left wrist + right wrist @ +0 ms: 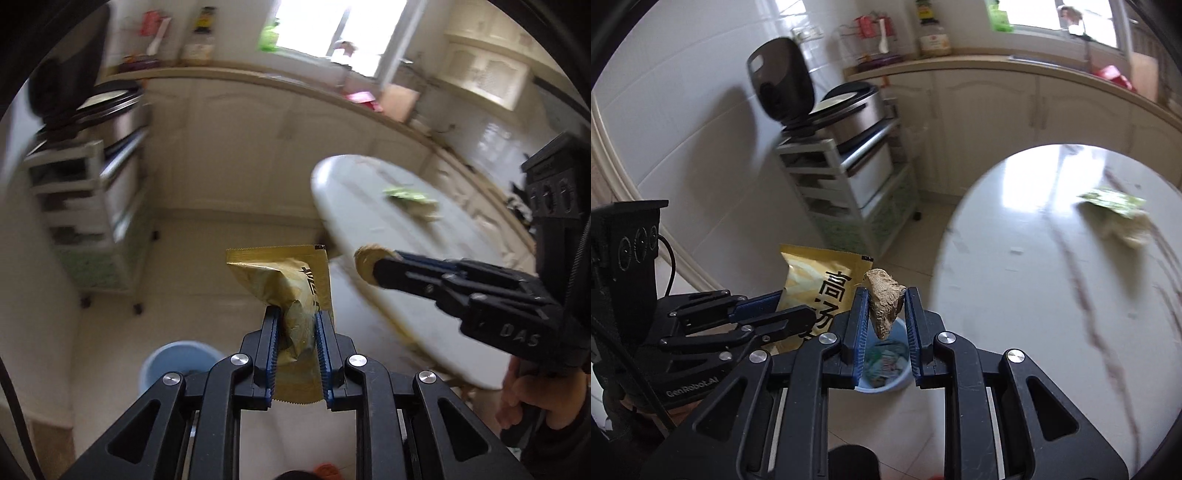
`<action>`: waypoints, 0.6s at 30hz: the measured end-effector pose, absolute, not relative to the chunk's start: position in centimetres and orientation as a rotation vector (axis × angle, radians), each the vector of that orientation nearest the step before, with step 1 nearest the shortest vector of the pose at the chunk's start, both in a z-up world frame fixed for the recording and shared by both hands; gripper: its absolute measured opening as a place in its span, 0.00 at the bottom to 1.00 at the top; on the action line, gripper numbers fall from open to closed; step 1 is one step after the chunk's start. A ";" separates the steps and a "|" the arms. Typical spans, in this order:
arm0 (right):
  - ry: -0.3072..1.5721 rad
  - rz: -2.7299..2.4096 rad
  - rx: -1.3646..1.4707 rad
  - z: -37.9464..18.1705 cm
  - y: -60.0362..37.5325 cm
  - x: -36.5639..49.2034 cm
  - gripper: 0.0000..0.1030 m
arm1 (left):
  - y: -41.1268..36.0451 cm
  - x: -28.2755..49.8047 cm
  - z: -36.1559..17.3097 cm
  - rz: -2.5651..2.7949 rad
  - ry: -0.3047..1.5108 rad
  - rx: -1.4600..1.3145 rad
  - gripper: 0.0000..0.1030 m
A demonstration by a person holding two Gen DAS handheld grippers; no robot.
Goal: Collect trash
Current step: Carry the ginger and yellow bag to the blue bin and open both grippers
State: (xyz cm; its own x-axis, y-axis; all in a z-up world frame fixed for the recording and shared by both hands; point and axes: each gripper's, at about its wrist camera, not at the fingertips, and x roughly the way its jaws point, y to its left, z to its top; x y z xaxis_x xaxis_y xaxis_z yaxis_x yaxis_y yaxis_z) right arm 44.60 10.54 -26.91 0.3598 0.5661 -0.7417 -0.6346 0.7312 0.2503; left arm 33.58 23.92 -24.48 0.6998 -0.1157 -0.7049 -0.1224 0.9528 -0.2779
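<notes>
Trash is being carried in both grippers; none of it has gone into the bin yet. The left gripper (295,325) is clamped on a gold wrapper (284,284); the wrapper is shiny and crinkled, with a zigzag edge and dark writing on it; it sticks up past the fingertips. The right gripper (885,310) is squeezing a brown lump (882,299); the lump looks rough and dry, a bit like a wedge, and I cannot tell what it is made of.

A blue bin (886,369) stands on the floor below; from the right wrist view it sits right under the brown lump, and it already has some papers and scraps inside. From the left wrist view the bin (177,362) shows low down and to the left of the gold wrapper. So I think both pieces are close to being dropped; letting go is the part not done.

More is left after that; a green and white crumpled bag (1115,210) lies on the round white table (1015,295), well apart from both grippers. It looks blurry, so I cannot say much about it. I guess it must be fetched next; the rest of the table looks bare apart from a few tiny bits.
</notes>
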 end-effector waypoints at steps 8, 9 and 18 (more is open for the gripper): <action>1.014 0.817 -0.116 -33.4 18.5 44.0 0.18 | 30.1 33.1 -31.3 0.119 0.939 -0.399 0.15; 1.029 0.820 -0.120 -34.3 19.1 44.2 0.18 | 30.7 33.9 -31.9 0.123 0.955 -0.409 0.15; 1.118 0.822 -0.127 -39.6 21.7 46.6 0.18 | 32.5 38.4 -35.6 0.190 1.037 -0.465 0.49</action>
State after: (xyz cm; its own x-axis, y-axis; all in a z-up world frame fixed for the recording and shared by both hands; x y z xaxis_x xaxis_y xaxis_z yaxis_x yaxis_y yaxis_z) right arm 46.56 21.68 -39.58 0.1829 0.5202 -0.8342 -0.6408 0.7066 0.3001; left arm 38.39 32.53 -35.64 0.5029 -0.0653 -0.8619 -0.3659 0.8873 -0.2807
